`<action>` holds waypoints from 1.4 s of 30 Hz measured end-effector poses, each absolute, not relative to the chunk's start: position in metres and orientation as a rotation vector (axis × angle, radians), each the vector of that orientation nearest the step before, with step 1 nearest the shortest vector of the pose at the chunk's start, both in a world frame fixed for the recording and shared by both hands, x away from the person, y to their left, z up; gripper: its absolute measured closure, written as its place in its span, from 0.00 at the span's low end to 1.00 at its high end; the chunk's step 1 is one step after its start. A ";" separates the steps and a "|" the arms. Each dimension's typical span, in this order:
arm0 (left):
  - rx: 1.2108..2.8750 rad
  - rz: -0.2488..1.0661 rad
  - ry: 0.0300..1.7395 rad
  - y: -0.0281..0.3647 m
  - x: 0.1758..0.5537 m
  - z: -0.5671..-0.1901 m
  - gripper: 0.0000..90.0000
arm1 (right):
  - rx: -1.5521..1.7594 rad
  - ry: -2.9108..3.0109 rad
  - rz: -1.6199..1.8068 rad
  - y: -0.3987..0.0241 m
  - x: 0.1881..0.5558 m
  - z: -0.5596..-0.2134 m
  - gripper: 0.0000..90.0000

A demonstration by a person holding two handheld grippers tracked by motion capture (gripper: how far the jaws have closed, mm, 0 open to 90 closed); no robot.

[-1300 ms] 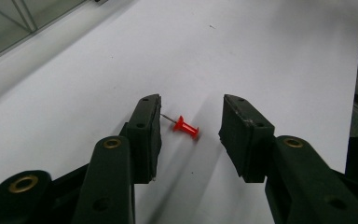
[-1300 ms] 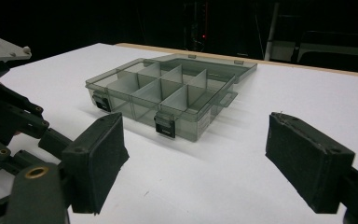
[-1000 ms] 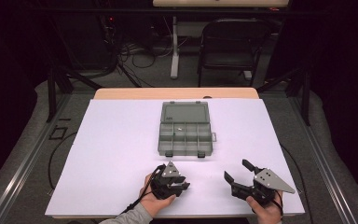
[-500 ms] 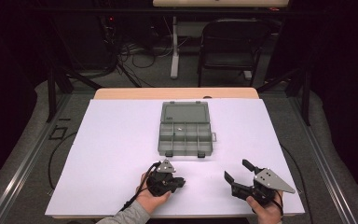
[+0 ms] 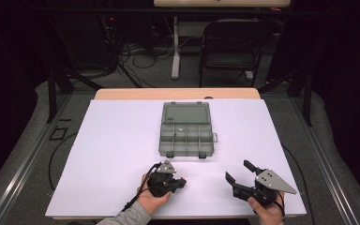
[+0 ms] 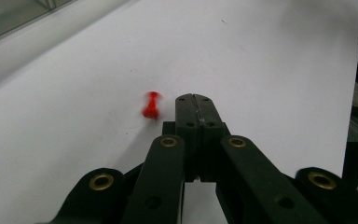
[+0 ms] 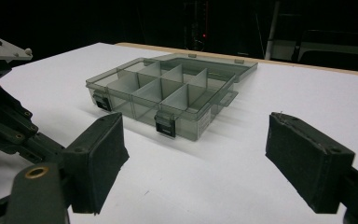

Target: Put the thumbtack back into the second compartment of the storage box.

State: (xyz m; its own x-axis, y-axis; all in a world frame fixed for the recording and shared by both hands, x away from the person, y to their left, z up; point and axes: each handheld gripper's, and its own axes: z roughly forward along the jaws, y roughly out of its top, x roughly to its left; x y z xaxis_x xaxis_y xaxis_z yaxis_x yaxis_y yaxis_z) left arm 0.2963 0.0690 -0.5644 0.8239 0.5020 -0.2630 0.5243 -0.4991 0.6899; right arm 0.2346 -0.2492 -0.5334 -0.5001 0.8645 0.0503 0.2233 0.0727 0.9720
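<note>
From above, my left gripper [image 5: 178, 182] sits low on the white surface [image 5: 112, 140], my right gripper [image 5: 239, 174] at its 3 o'clock, well apart, both at 6 o'clock of the open grey organizer box [image 5: 186, 130]. A speck of red shows at my left tip. My left gripper view resolves it: my jaws are pressed together empty, and a red pushpin [image 6: 150, 105], blurred, lies just beside them at 10 o'clock. My right gripper view shows my jaws spread wide, the box's compartments bare from here. Since a second ago my left gripper has turned toward 3 o'clock. Bare sheet surrounds both grippers; the near edge is close behind them.
</note>
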 end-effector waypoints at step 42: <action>2.213 0.180 0.709 0.051 0.308 -0.564 0.76 | 1.087 1.793 1.459 -0.249 0.235 -0.534 0.21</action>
State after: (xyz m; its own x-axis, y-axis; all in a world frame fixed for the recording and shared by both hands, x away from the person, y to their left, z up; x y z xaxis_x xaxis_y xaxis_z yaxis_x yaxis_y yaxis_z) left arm 0.3083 0.0510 -0.5643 0.8335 0.5441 -0.0964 0.4318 -0.5326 0.7279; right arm 0.2355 -0.2488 -0.5339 -0.5007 0.8638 0.0562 0.2309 0.0707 0.9704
